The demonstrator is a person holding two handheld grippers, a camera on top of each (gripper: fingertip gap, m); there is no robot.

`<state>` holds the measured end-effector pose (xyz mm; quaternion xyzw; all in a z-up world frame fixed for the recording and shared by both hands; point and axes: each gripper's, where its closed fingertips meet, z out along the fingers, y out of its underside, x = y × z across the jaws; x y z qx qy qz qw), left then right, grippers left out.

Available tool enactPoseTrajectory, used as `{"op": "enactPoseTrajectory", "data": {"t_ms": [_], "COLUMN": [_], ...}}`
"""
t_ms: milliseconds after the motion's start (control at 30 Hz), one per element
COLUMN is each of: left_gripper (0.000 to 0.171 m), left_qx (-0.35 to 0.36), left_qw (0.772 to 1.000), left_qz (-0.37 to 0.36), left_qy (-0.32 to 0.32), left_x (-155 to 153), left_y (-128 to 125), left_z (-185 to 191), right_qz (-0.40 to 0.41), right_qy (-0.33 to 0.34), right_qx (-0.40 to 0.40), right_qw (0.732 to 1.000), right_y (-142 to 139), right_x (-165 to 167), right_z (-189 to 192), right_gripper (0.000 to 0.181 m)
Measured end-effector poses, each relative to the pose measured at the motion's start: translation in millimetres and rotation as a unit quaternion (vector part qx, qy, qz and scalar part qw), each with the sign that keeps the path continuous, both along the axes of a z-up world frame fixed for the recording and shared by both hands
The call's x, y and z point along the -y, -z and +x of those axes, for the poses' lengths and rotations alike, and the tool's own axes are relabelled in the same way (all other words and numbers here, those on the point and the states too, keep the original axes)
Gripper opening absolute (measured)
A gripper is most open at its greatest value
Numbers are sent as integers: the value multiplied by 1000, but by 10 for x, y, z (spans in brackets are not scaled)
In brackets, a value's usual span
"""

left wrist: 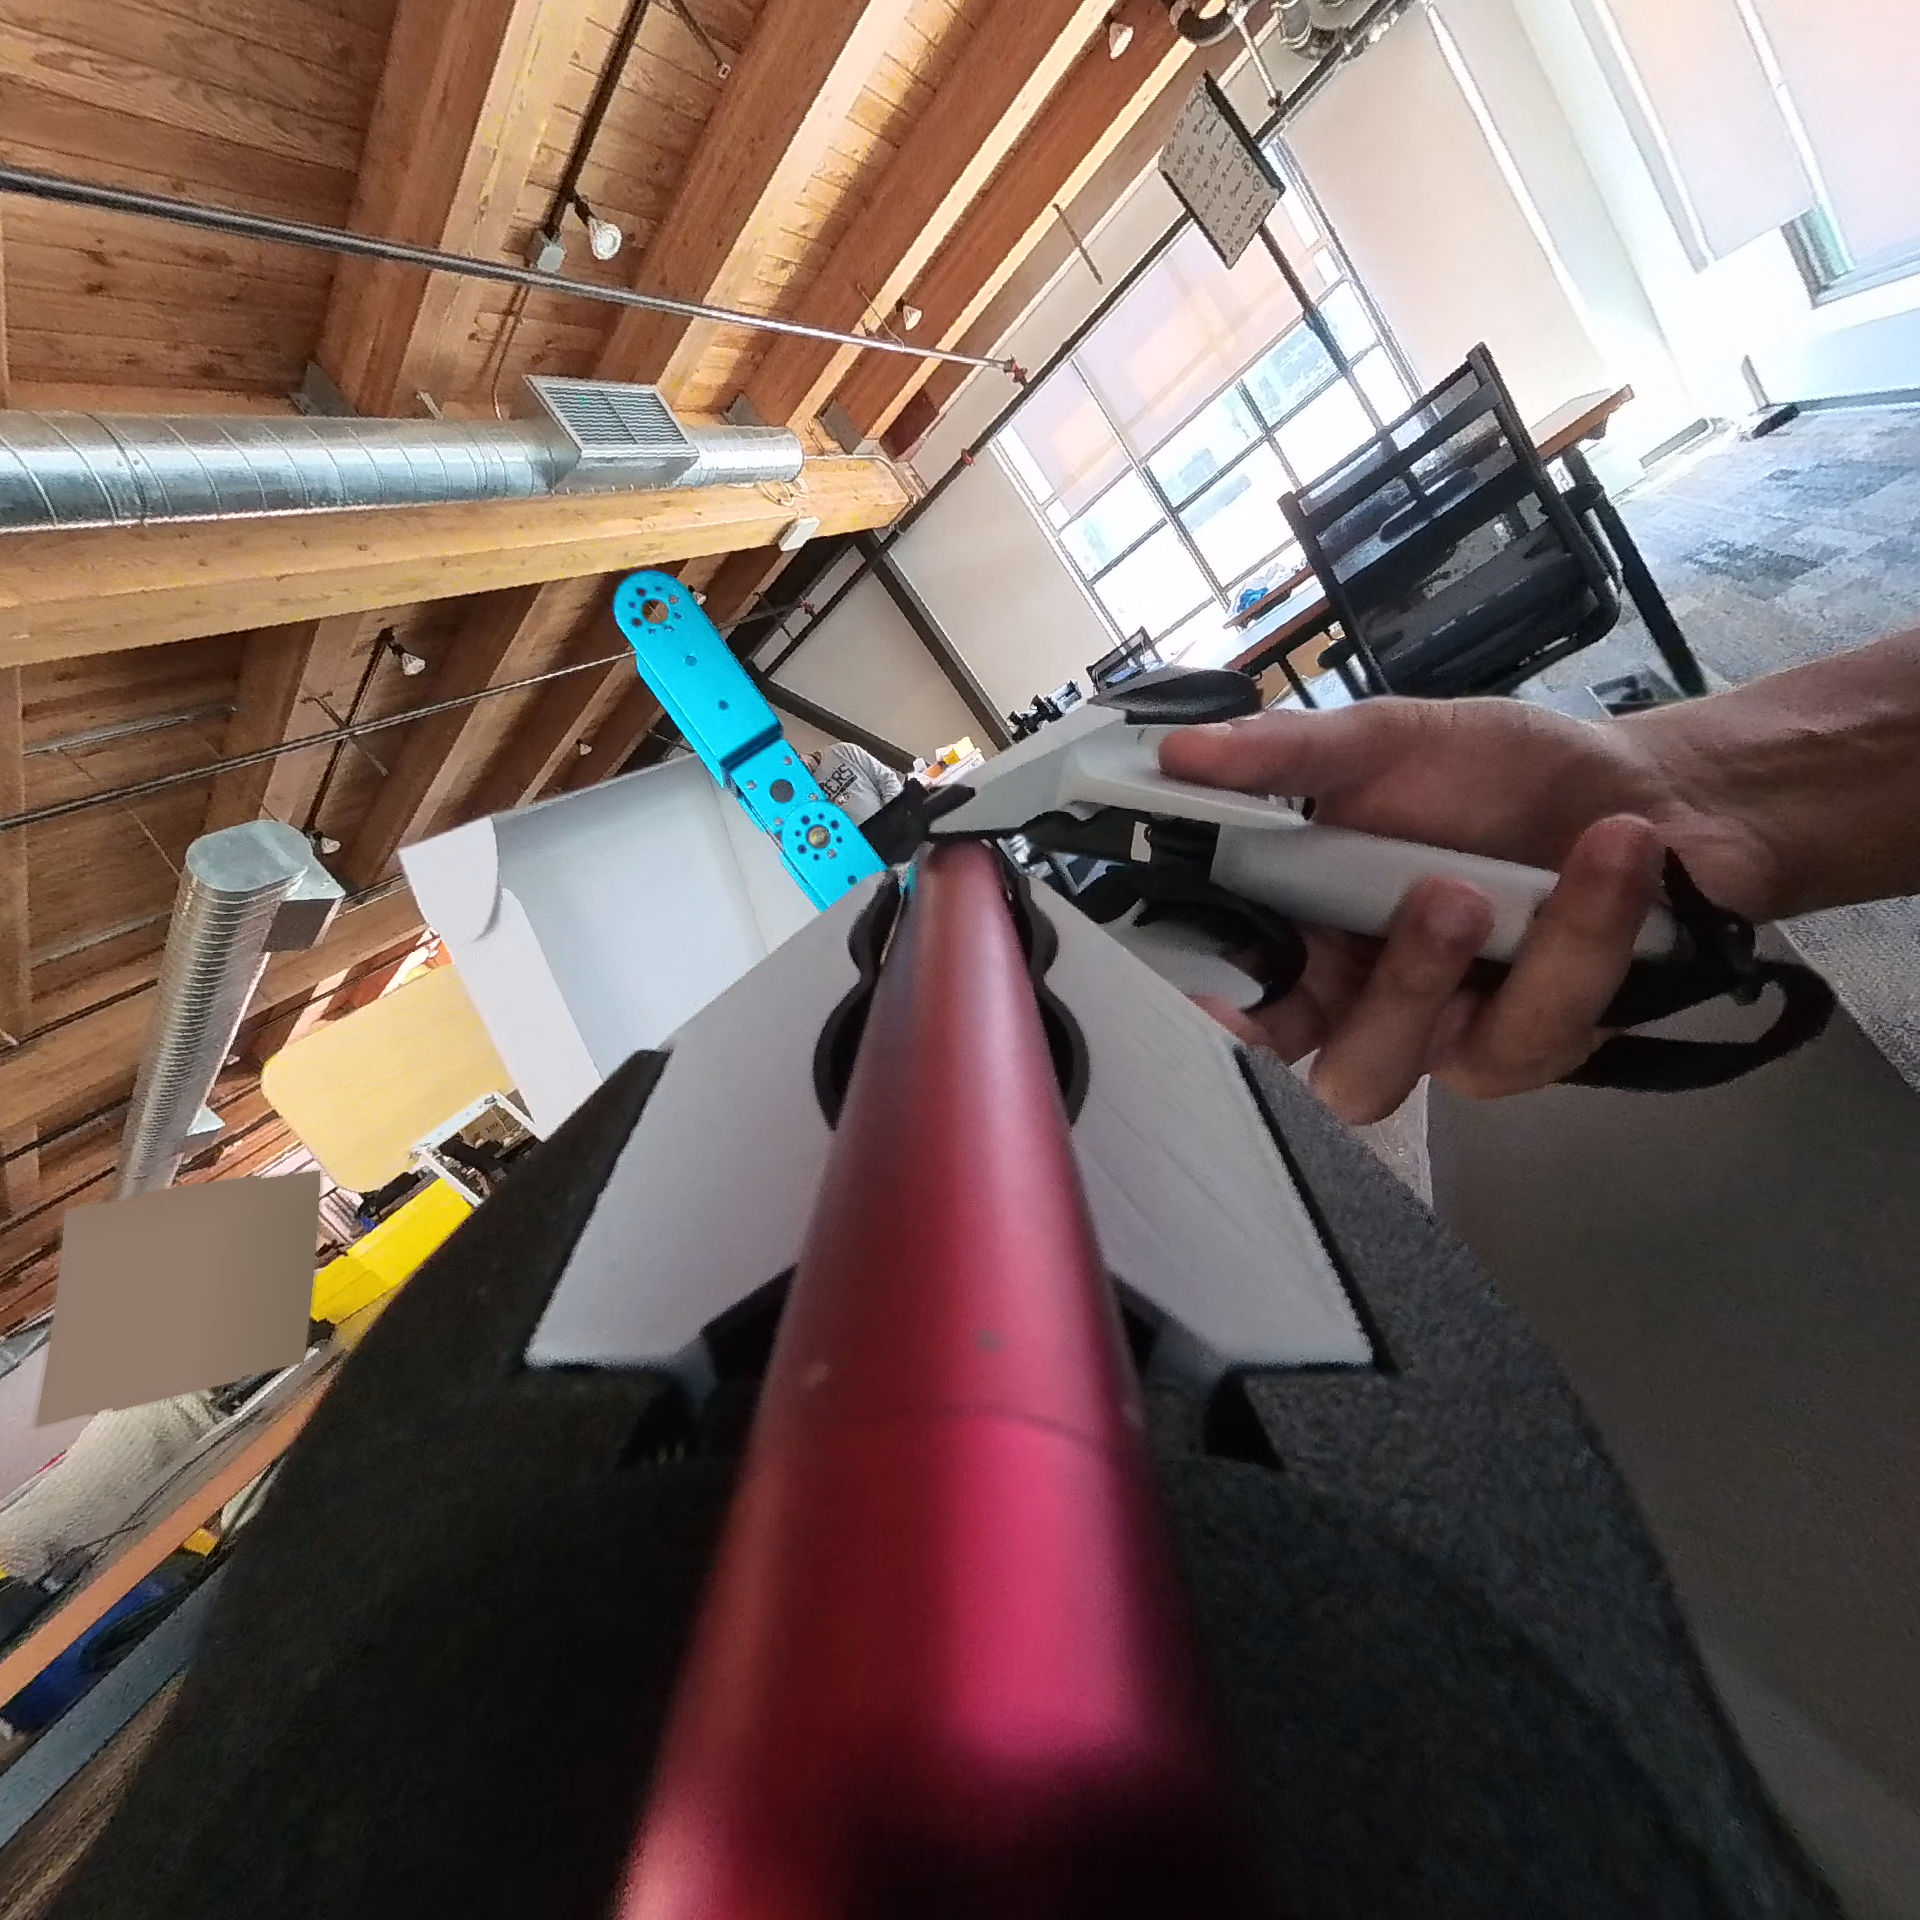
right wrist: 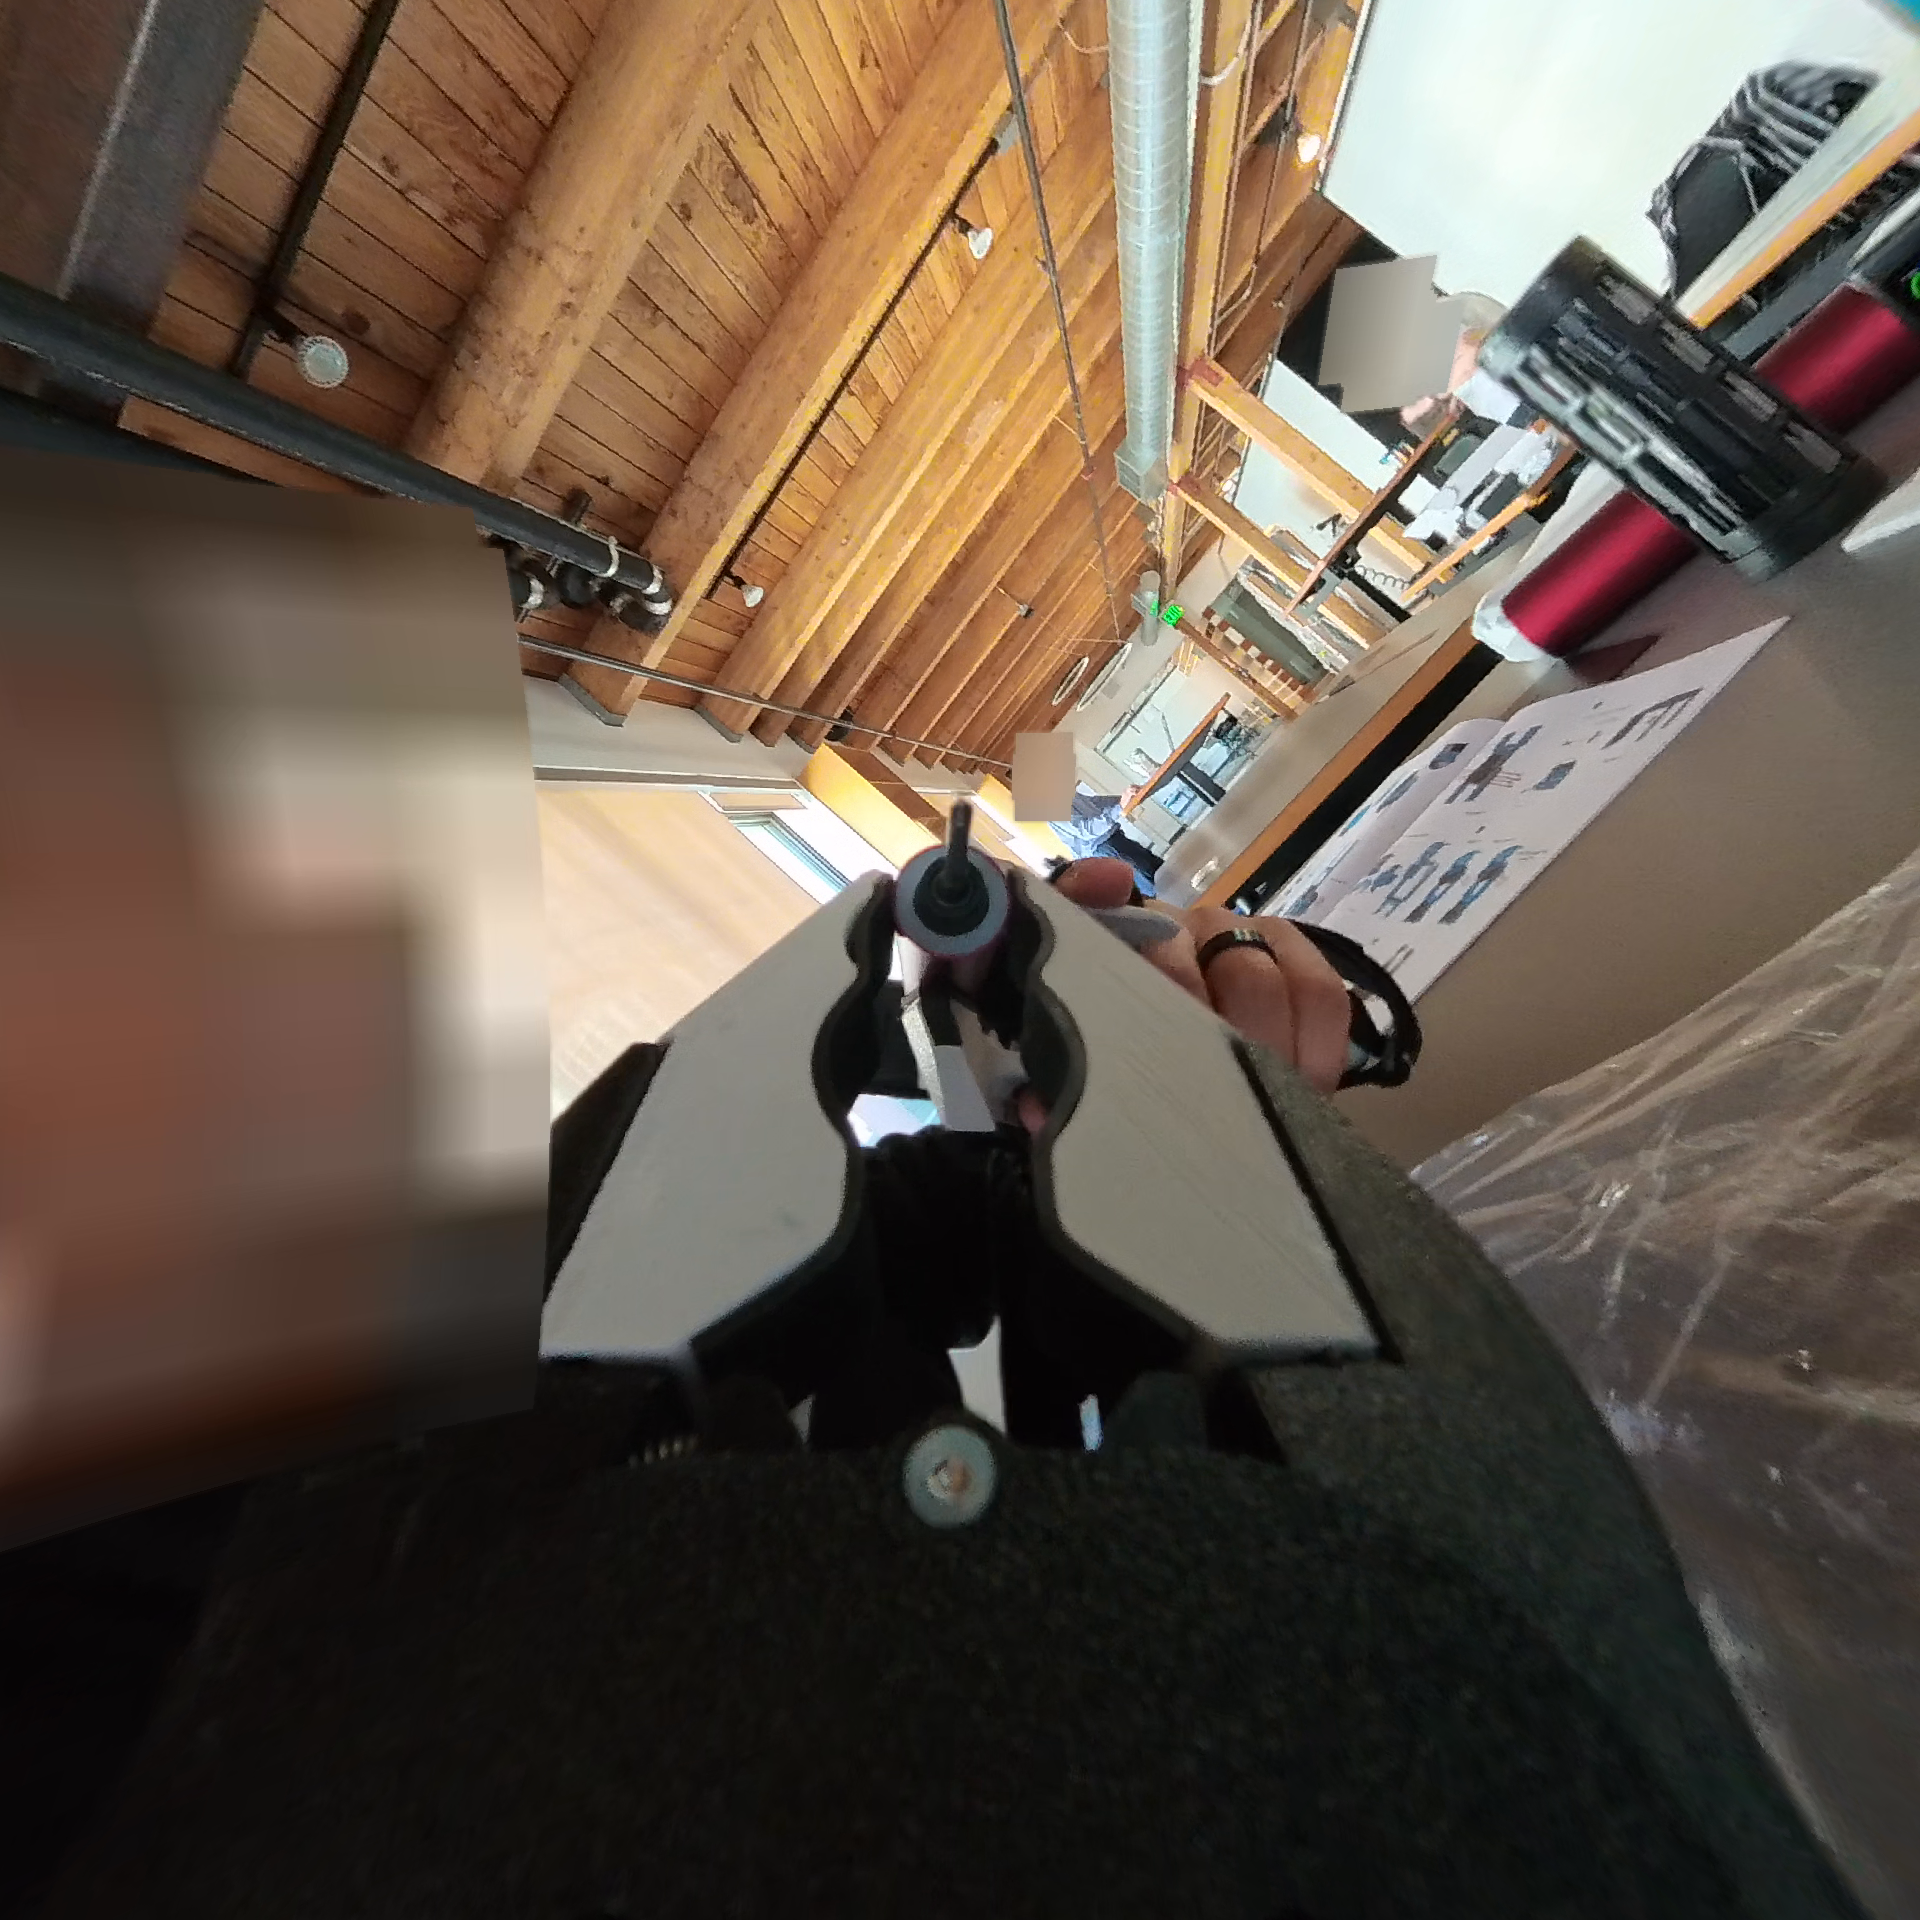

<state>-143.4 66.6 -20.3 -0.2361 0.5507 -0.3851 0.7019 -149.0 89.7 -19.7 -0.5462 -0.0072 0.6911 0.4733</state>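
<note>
A red metallic pen-shaped screwdriver [left wrist: 935, 1351] runs lengthwise between the fingers of my left gripper [left wrist: 951, 883], which is shut on its body. My right gripper [left wrist: 925, 826], held by a bare hand [left wrist: 1455, 810], comes in from the right and meets the tool's far end. In the right wrist view my right gripper [right wrist: 951, 904] is shut on the tool's front end [right wrist: 951, 940], a red collar with a grey ring. A thin black bit [right wrist: 958, 831] sticks out past the fingertips. A hand wearing a dark ring [right wrist: 1247, 966] shows behind. Both grippers point up toward the wooden ceiling.
A blue robot arm bracket [left wrist: 707, 717] and a white box [left wrist: 582, 914] stand behind the tool. A black chair [left wrist: 1455, 540] is at the right. On the grey table [right wrist: 1662, 883] lie a black bit case [right wrist: 1662, 416], a red cylinder [right wrist: 1621, 561], a printed sheet [right wrist: 1538, 810] and clear plastic film [right wrist: 1662, 1195]. Only a small space, under 4 cm, lies between the two pairs of fingers. From either gripper's tips it is about 15 centimeters to the blue robot arm bracket [left wrist: 707, 717].
</note>
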Motion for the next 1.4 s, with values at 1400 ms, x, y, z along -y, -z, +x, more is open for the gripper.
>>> {"op": "enactPoseTrajectory", "data": {"t_ms": [1400], "left_gripper": [22], "left_qx": [-15], "left_qw": [999], "left_qz": [18], "left_qy": [-33], "left_x": [-62], "left_y": [116], "left_z": [46], "right_qz": [-3], "right_qy": [-4], "right_qx": [17], "right_qw": [1000], "right_y": [80], "right_x": [-41], "right_z": [-10], "right_gripper": [20]}}
